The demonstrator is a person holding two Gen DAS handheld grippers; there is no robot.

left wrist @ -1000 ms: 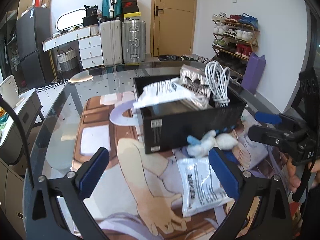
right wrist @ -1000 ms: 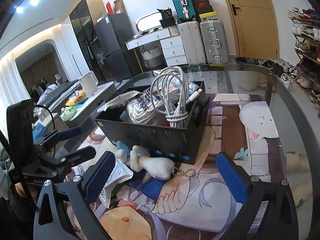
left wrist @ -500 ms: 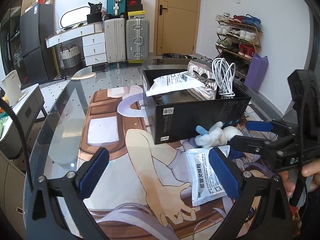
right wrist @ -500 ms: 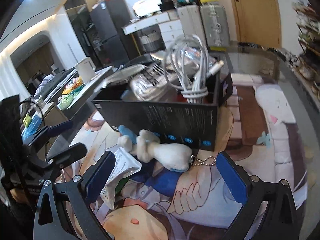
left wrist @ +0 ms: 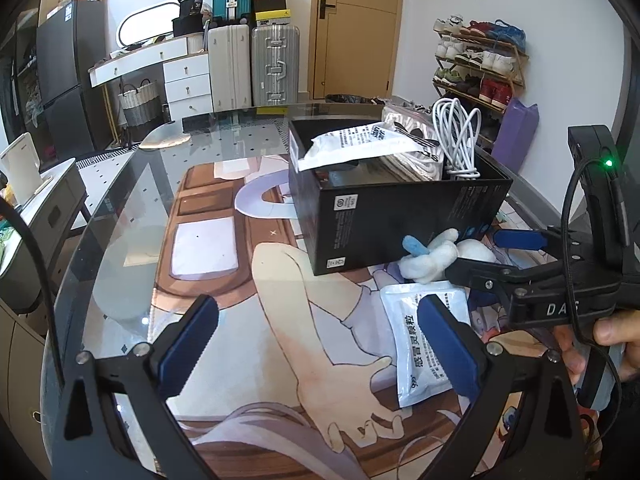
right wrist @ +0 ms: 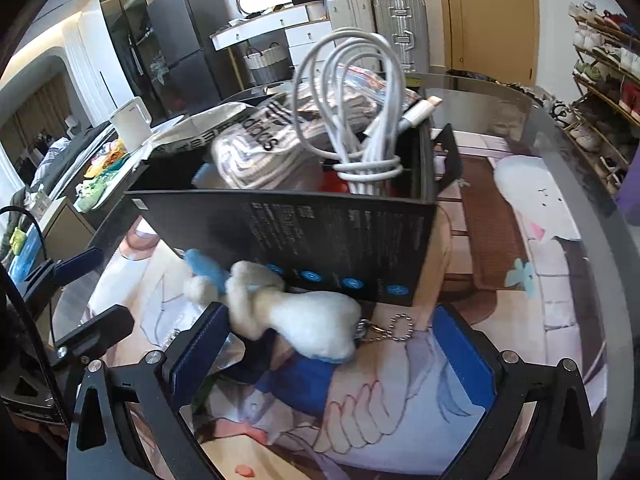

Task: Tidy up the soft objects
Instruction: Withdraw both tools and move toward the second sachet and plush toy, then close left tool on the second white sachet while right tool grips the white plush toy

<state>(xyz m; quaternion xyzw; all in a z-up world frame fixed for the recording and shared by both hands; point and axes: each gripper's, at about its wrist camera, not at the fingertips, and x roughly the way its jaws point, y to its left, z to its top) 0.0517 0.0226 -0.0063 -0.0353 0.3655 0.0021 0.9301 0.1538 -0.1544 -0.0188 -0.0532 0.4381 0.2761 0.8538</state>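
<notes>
White plush toy point(right wrist: 316, 324) lay on the bench point(left wrist: 120, 216) against the black box point(right wrist: 336, 240), at 12 o'clock between the right gripper point(right wrist: 328, 356) jaws, which stood apart. A second earlier that gripper sat farther back; the grasp looked imminent. At 9 o'clock, the left gripper point(left wrist: 316, 344) hung open and empty.

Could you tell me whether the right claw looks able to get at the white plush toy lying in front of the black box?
Probably yes: the right claw is open and the plush toy lies uncovered between its fingers, beside the black box.
</notes>
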